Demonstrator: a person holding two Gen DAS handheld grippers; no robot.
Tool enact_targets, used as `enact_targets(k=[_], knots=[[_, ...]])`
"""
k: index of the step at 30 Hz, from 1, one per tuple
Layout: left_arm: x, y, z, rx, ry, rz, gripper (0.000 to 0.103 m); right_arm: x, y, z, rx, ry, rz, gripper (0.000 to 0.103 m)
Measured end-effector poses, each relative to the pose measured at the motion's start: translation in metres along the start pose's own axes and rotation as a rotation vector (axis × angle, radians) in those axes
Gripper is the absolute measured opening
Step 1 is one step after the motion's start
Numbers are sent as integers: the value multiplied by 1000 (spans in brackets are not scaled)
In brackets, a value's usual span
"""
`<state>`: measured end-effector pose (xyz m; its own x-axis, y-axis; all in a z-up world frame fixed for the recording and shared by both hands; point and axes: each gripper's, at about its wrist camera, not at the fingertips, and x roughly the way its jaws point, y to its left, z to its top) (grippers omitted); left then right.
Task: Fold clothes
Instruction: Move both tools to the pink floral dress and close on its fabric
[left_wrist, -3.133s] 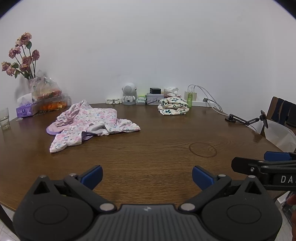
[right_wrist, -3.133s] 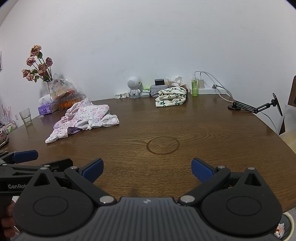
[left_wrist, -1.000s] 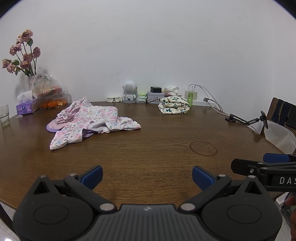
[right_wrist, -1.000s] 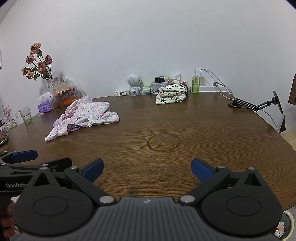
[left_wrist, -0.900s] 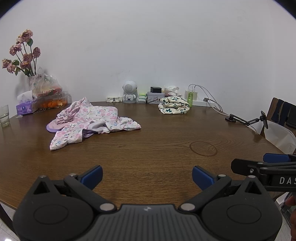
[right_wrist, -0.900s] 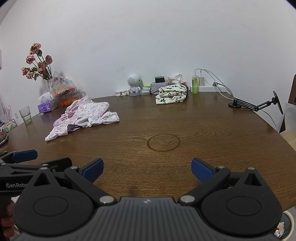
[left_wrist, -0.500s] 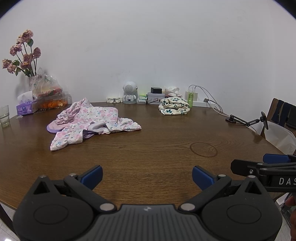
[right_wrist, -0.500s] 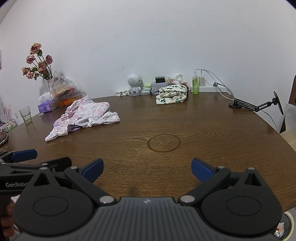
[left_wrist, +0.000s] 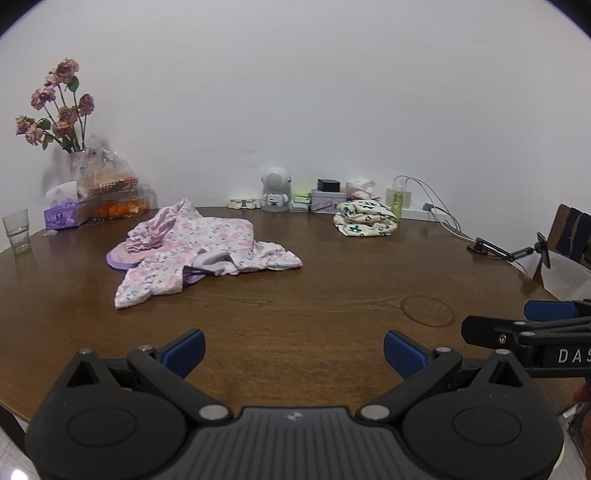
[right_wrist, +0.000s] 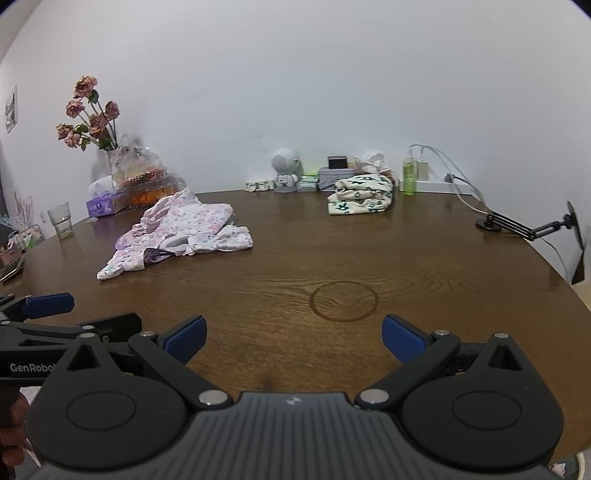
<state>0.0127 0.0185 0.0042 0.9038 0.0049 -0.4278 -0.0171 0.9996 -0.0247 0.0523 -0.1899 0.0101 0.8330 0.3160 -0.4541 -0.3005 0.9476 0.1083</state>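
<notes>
A crumpled pink floral garment (left_wrist: 199, 247) (right_wrist: 181, 229) lies unfolded on the left half of the round wooden table (left_wrist: 332, 295) (right_wrist: 424, 251). At the table's far side rests a folded cream garment with green flowers (left_wrist: 364, 223) (right_wrist: 360, 199). My left gripper (left_wrist: 293, 352) hovers open over the near edge, well short of the pink garment, nothing between its fingers. My right gripper (right_wrist: 293, 338) is open and empty too, to the right of the left one. Each gripper shows from the side in the other's view.
Along the wall stand a vase of pink flowers (left_wrist: 59, 118), a tissue box (left_wrist: 62, 216), a glass (left_wrist: 16, 230), a small white robot figure (left_wrist: 275, 194), a green bottle (right_wrist: 408, 175) and cables. A black phone arm (right_wrist: 517, 227) sits at the right edge. A ring stain (right_wrist: 343, 301) marks the tabletop.
Almost nothing has changed. Both views drift very slightly, and both grippers stay open over the near table edge.
</notes>
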Motion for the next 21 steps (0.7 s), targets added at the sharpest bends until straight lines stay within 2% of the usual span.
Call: enact_targets(k=[9, 16, 21], knots=[[23, 21, 27, -5, -13, 45, 103, 34, 14, 33, -59, 30, 64, 103], [50, 49, 56, -19, -6, 69, 103, 78, 29, 73, -86, 89, 145, 103], [74, 78, 77, -26, -12, 137, 103, 115, 51, 101, -143, 108, 179, 103]])
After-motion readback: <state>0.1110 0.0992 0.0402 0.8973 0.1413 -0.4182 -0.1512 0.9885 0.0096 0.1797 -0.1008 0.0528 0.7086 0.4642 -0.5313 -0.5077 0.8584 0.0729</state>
